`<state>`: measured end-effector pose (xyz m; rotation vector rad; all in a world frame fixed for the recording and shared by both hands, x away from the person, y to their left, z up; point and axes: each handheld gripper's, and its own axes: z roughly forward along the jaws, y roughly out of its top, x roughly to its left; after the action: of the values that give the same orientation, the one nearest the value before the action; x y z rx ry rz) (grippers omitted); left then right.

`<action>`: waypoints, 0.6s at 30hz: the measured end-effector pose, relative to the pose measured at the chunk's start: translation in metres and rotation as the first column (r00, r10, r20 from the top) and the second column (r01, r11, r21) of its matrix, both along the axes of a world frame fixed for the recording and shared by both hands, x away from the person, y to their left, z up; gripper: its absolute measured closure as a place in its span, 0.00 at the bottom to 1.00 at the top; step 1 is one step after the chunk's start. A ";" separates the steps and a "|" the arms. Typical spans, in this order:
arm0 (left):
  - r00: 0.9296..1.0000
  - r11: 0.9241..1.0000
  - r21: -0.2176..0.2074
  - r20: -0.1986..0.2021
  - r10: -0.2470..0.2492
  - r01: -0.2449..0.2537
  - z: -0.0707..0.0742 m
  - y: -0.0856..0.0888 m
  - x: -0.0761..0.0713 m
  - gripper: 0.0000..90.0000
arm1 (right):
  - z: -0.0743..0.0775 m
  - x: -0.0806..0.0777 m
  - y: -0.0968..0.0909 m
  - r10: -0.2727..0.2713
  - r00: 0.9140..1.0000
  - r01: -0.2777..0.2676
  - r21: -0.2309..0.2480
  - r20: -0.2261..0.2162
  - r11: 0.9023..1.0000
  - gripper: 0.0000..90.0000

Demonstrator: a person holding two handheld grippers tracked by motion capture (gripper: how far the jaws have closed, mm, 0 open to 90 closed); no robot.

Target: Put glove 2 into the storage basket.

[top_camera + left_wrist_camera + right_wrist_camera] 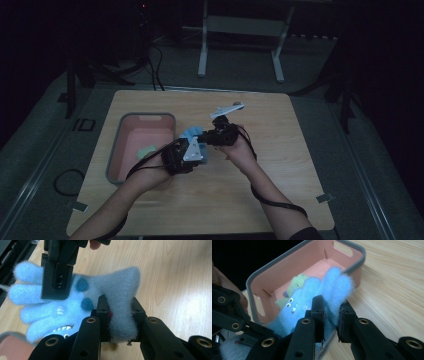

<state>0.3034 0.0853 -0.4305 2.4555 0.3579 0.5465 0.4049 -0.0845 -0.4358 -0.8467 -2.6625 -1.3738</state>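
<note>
Tools, left (117, 320) and right (330, 322), both pinch fuzzy blue, seemingly monster-shaped glove (75, 300).

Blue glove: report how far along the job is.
Done: a green toy already lies in the bin. In hand: both grippers, left and right, clamp the blue glove above the table. Left, probably: getting the glove into the bin.

One camera looks forward and down on my surface (260, 200) from above. Two more ride my fingers, peering close along them. All three share the blue glove (75, 302) and the bin (262, 282).
</note>
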 end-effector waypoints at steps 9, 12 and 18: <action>0.999 0.999 0.004 -0.016 0.047 -0.046 -0.002 0.028 -0.004 0.85 | 0.001 0.001 0.032 0.047 0.999 -0.047 -0.012 0.002 0.999 0.87; 0.998 0.998 0.014 -0.023 0.057 -0.056 -0.002 0.036 -0.006 0.85 | 0.001 0.000 0.043 0.056 0.998 -0.056 -0.016 -0.001 0.998 0.87; 0.997 0.997 0.020 -0.032 0.075 -0.074 -0.002 0.051 -0.009 0.85 | 0.001 -0.001 0.061 0.079 0.997 -0.079 -0.021 0.000 0.997 0.87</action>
<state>0.2942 0.1360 -0.4329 2.4802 0.4608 0.5437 0.4039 -0.0232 -0.4353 -0.7336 -2.6841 -1.3317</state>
